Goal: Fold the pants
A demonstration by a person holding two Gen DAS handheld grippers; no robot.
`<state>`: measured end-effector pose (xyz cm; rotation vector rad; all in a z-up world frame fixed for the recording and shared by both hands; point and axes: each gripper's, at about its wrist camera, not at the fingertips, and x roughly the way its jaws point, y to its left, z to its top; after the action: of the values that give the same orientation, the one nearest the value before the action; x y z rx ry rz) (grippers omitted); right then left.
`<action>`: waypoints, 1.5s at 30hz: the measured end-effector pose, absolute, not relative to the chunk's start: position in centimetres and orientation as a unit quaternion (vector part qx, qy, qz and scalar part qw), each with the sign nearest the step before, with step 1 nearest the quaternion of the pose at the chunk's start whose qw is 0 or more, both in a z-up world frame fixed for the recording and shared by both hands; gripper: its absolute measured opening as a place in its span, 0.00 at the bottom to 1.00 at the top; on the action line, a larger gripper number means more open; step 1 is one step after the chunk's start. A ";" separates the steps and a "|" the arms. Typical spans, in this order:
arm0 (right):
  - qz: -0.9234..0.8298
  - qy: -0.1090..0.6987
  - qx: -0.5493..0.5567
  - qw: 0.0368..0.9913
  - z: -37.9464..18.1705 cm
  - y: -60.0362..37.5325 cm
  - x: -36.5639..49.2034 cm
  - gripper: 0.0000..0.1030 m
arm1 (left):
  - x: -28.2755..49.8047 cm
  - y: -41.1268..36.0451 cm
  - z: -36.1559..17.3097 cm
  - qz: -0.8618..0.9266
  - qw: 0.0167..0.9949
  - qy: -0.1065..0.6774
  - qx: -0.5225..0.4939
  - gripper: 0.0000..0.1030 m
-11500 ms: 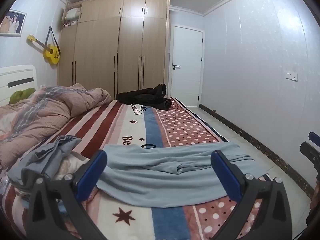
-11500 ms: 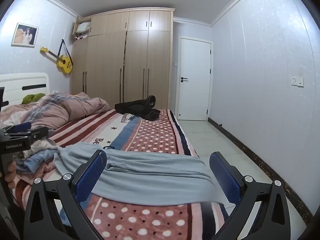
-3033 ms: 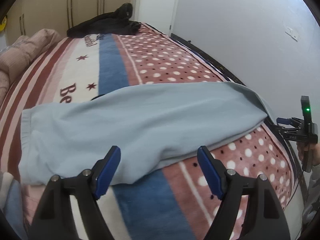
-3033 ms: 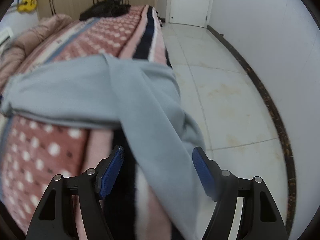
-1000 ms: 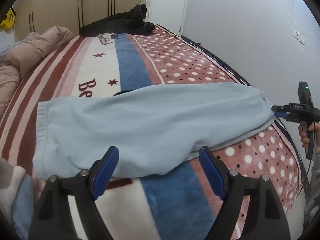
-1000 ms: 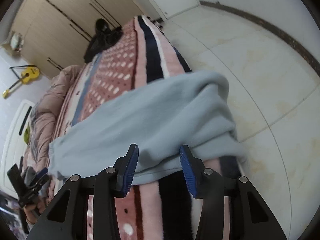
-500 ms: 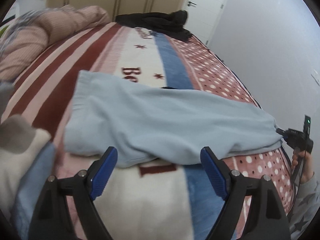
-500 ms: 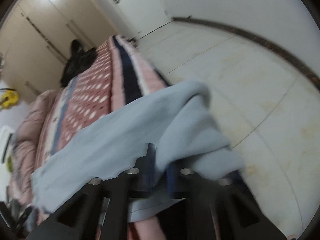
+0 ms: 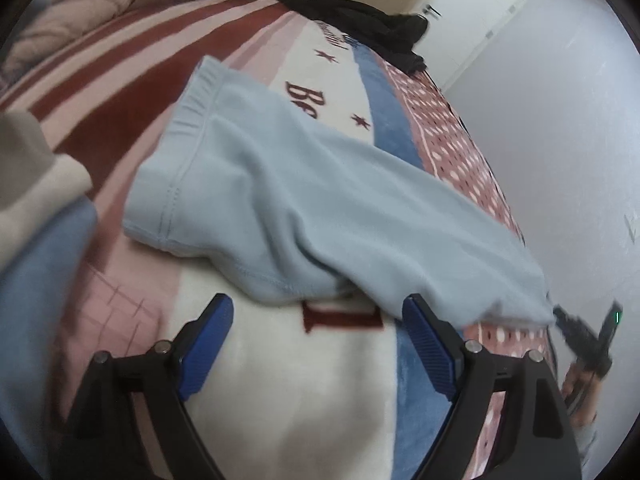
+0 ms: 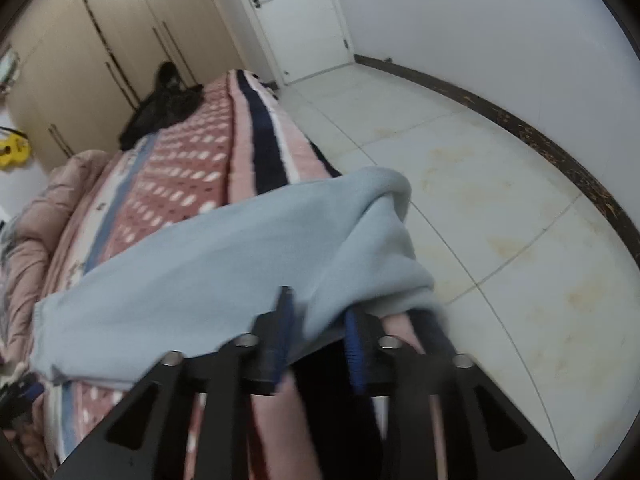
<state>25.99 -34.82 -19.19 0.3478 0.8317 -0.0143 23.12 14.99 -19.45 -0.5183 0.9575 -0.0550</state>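
Where the striped, polka-dotted bed blanket (image 9: 280, 380) ends at 3 o'clock beside bare white floor tiles (image 10: 480, 184), light blue fleece pants (image 9: 304, 200) lie across it; right gripper (image 10: 320, 332) clenches their hem, left gripper (image 9: 316, 344) gapes released.

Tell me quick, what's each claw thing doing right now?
Left gripper: open, holding nothing.
Right gripper: shut on the leg end of the light blue pants.
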 end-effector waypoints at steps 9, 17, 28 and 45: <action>0.074 0.396 0.139 0.905 -17.8 -31.2 22.6 0.36 | 27.3 16.7 -20.5 0.049 0.855 0.420 -0.300 0.68; 0.128 0.385 0.148 0.902 -17.1 -28.3 19.5 0.36 | 28.9 17.4 -18.9 0.104 0.873 0.406 -0.250 0.12; 0.148 0.375 0.161 0.901 -16.1 -28.0 16.4 0.36 | 26.2 19.3 -10.4 0.155 0.918 0.304 -0.201 0.11; 0.130 0.382 0.190 0.895 -17.4 -30.1 17.6 0.39 | 22.6 19.3 -1.0 0.115 0.956 0.242 -0.120 0.10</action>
<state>17.56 -30.15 -17.37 0.3932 0.7923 0.2702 22.64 19.34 -1.01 -0.2429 0.4918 0.2325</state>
